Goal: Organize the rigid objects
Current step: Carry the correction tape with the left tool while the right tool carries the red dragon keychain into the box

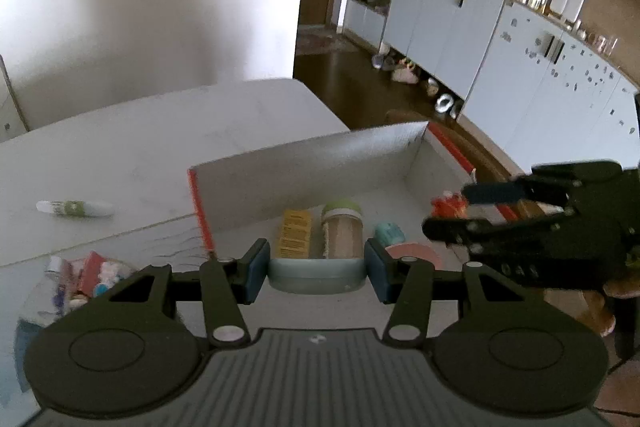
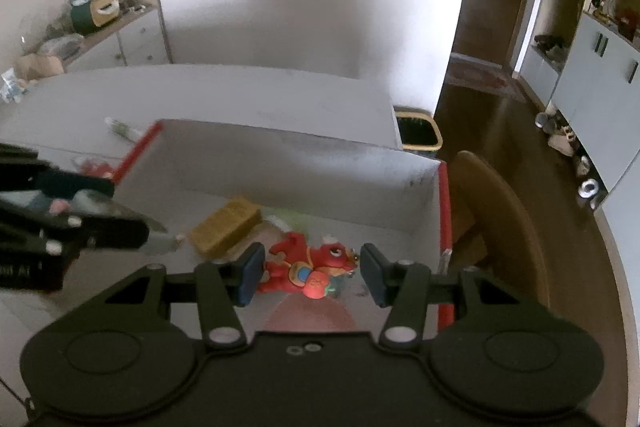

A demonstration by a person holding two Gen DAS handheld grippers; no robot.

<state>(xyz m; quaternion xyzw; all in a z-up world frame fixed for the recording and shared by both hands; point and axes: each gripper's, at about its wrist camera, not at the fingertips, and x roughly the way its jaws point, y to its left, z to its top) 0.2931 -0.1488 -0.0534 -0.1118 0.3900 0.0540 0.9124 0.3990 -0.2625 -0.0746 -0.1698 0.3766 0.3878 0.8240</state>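
Note:
My left gripper is shut on a pale grey-green round container, held over the near side of a white cardboard box with red edges. My right gripper is shut on a red toy figure above the box's right part. The left wrist view shows the right gripper coming in from the right with the red toy at its tips. In the box lie a yellow packet, a jar with a green lid, a teal item and a pink disc.
A white tube lies on the white table left of the box. A clear bag of small items sits near the table's front left. A wooden chair and a waste bin stand beyond the table's right side.

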